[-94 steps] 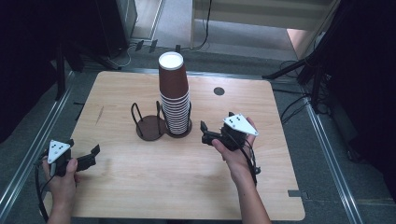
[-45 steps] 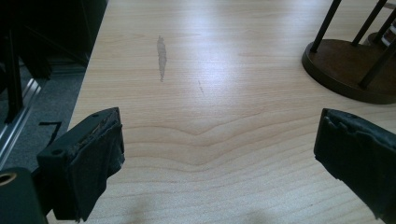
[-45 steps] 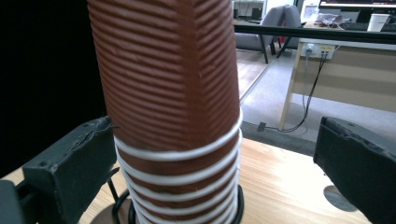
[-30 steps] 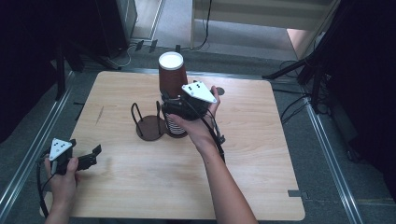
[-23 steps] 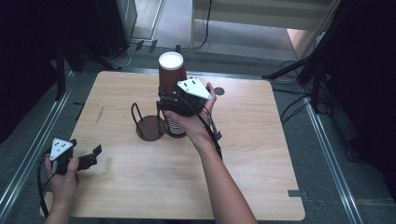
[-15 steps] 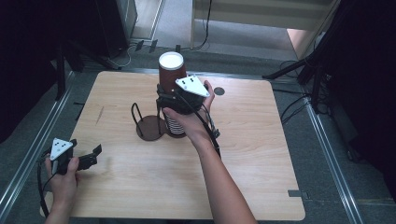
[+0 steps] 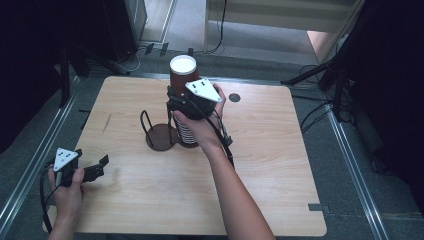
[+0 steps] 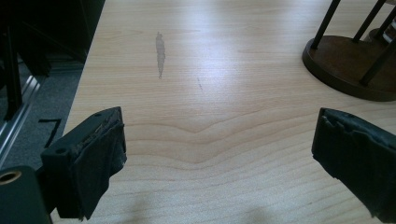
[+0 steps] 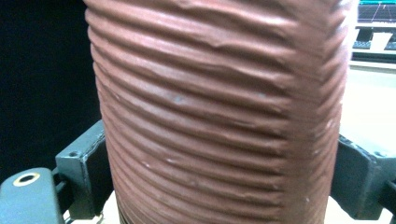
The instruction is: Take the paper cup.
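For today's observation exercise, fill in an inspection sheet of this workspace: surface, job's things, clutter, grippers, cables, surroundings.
Surface: wooden table, one dark streak near its left edge.
Job's things: stack of brown paper cups standing upright in a dark holder; empty wire holder beside it.
Clutter: nothing seen.
Grippers: right hand-held gripper with jaws either side of the ribbed cup; left hand-held gripper open, low over the table's left edge.
Cables: black cable trailing along the right forearm.
Surroundings: grey floor, dark stands, metal rails.

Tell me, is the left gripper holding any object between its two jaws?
No, in the left gripper view the left gripper has its jaws standing wide apart over the bare wooden table, with nothing between them.
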The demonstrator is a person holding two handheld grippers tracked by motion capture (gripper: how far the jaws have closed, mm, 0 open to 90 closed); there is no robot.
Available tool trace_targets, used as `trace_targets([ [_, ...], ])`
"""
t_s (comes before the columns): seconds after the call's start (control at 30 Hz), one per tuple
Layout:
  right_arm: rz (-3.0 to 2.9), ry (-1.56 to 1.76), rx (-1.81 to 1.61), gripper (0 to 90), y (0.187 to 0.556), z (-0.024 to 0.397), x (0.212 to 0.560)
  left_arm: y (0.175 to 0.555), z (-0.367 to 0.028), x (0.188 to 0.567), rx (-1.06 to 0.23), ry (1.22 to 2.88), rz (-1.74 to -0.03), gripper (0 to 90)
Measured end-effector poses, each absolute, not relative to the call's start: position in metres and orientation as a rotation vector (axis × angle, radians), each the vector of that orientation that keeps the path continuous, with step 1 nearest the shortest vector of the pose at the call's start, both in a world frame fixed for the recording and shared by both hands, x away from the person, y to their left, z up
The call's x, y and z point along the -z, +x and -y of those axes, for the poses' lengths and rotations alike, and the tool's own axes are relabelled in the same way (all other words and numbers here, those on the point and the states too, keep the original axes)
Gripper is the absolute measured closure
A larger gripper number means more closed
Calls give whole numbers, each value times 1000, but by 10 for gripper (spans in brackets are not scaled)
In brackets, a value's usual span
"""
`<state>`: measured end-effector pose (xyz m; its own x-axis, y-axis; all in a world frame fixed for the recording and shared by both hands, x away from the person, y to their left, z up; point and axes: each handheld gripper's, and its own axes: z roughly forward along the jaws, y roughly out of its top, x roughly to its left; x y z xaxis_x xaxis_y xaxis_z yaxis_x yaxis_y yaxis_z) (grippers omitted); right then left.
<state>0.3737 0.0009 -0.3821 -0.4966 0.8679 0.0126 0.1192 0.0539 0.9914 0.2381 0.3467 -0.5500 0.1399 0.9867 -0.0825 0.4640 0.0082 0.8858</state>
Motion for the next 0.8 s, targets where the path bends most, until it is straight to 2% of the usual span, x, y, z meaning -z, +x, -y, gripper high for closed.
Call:
trace_targets([
  [0.8, -1561, 929, -1556, 121, 368, -1, 339, 238, -347, 550, -791, 1575, -1444, 38],
])
